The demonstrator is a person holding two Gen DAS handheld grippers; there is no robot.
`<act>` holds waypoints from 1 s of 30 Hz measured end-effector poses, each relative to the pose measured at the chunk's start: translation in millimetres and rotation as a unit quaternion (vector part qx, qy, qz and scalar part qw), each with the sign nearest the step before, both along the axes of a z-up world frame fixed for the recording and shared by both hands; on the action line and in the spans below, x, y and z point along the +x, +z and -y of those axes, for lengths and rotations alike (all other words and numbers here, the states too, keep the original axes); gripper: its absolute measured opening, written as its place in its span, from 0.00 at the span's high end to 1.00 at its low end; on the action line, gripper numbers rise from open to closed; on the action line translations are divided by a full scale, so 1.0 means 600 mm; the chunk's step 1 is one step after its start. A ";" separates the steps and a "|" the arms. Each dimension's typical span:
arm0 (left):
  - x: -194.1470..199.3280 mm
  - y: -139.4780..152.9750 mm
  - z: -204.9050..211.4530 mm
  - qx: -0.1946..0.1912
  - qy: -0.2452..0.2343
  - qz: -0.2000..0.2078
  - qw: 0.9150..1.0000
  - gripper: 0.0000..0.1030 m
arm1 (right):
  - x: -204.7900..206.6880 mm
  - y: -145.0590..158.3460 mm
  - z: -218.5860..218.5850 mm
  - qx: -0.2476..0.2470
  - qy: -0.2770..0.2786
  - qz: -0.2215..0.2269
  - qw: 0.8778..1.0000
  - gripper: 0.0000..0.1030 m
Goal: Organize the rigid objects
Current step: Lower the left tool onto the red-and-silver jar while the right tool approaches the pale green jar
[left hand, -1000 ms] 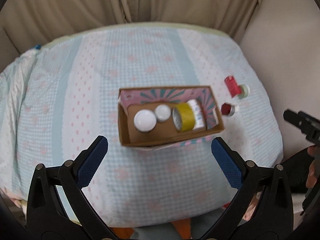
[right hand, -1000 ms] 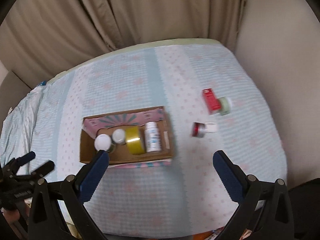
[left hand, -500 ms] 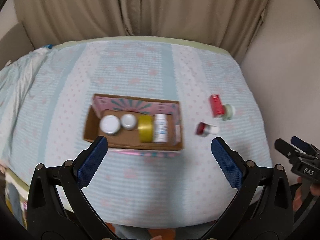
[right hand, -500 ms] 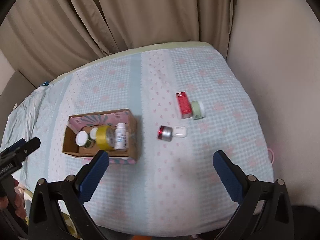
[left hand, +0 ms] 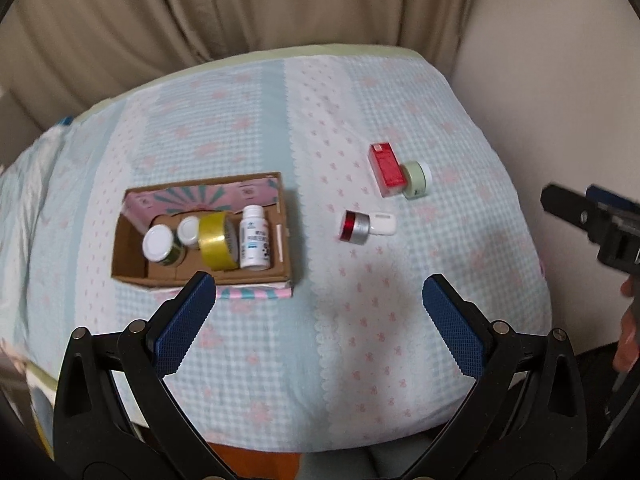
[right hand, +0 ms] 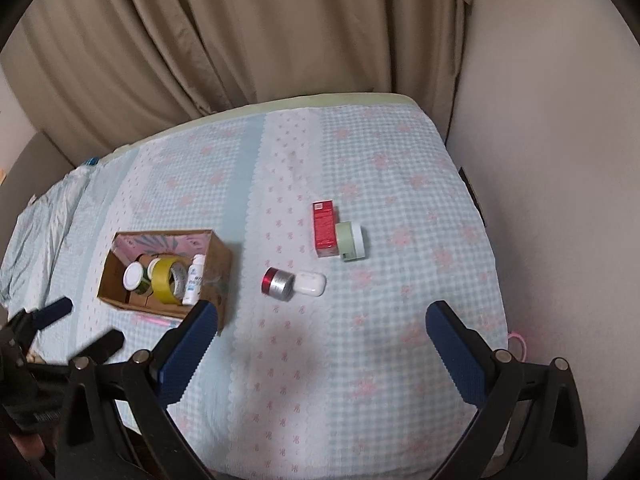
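Open tongs (left hand: 316, 300), cardboard box (left hand: 128, 256), red carton (left hand: 386, 168)

Backdrop: beige pleated fabric curtains (right hand: 224, 36) hanging in long vertical folds right across the back, running down behind the far edge of the surface.
Right side: plain cream wall (right hand: 560, 140), smooth, meeting the curtain at the far right corner.
Surface cover: pale blue-and-white checked quilted cloth (right hand: 400, 208) with pink bow and flower prints, scalloped white strips running front to back.
Edging: pale green border (left hand: 320, 50) showing along the cloth's far side.
Far left: small bright blue tab (right hand: 91, 161) at the cloth's edge.
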State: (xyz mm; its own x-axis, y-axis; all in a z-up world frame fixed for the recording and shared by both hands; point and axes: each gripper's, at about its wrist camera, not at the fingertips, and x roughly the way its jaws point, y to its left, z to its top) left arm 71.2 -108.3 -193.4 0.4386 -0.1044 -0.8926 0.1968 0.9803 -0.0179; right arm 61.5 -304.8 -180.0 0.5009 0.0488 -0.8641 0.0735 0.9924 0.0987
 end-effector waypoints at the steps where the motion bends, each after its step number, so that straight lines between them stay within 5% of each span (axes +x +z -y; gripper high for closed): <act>1: 0.008 -0.013 0.011 0.000 -0.009 -0.008 1.000 0.00 | 0.004 -0.005 0.005 0.001 -0.005 -0.002 1.000 0.00; 15: 0.126 -0.191 0.089 0.024 -0.042 -0.100 0.994 0.01 | 0.106 -0.113 0.024 -0.038 0.009 -0.064 0.997 0.00; 30: 0.262 -0.405 0.143 0.060 -0.072 -0.189 0.977 0.16 | 0.254 -0.331 0.039 -0.055 0.026 -0.163 0.985 0.10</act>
State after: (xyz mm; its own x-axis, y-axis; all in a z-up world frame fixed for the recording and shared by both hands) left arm 228.6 -193.8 -436.3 0.0629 -0.0246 -0.9977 0.3352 0.9421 -0.0022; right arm 214.1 -328.0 -378.8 0.1943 -0.0348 -0.9803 0.0318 0.9991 -0.0292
